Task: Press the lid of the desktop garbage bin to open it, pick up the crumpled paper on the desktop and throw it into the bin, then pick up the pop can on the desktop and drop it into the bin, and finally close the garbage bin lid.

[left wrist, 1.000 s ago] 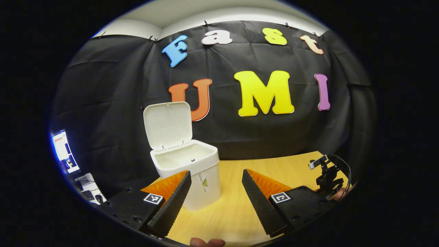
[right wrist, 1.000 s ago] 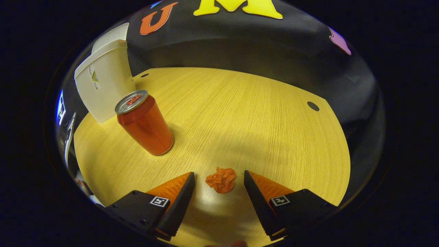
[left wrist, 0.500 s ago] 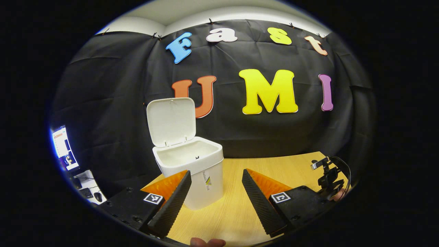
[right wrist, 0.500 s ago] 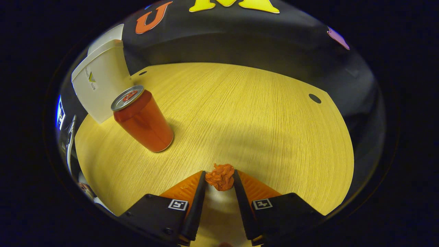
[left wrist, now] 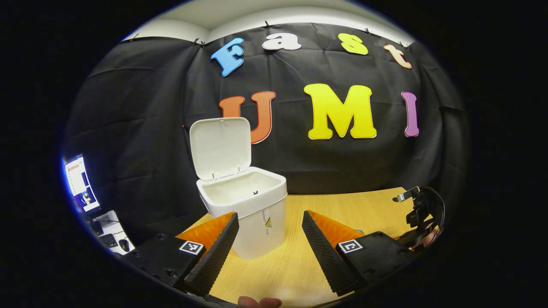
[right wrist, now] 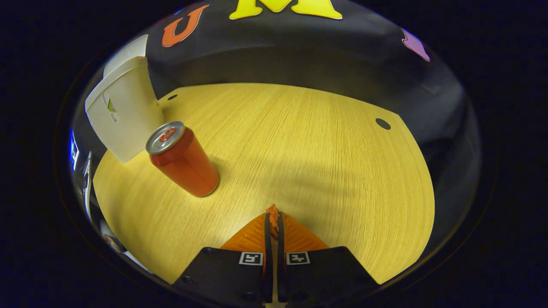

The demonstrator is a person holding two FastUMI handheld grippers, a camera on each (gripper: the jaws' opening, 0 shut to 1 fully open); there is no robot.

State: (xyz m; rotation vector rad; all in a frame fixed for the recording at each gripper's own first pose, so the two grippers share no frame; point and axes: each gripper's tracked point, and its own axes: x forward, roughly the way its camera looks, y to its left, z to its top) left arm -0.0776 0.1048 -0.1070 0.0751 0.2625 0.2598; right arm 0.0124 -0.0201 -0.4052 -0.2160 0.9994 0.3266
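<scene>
The white desktop bin [left wrist: 257,214] stands on the wooden table [left wrist: 334,209] with its lid [left wrist: 220,147] raised upright at the back. My left gripper [left wrist: 267,244] hovers open just in front of the bin, nothing between its fingers. In the right gripper view the bin [right wrist: 122,115] sits at the far left, and an orange pop can [right wrist: 184,160] stands upright beside it. My right gripper [right wrist: 272,220] is shut on the orange crumpled paper [right wrist: 272,212], squeezed flat, with a small bit showing at the fingertips. The other gripper [left wrist: 417,214] shows at the right edge of the left gripper view.
A lit monitor [left wrist: 79,184] and a desk with a mouse lie beyond the table's left edge. Round cable holes [right wrist: 382,124] mark the table's far corners. Bare tabletop [right wrist: 308,145] stretches right of the can. A fingertip [left wrist: 259,302] shows at the bottom edge.
My right gripper closed from open around the crumpled paper to tight on it, squashing it flat. The left gripper view drifted slightly, the bin shifting right in it.
</scene>
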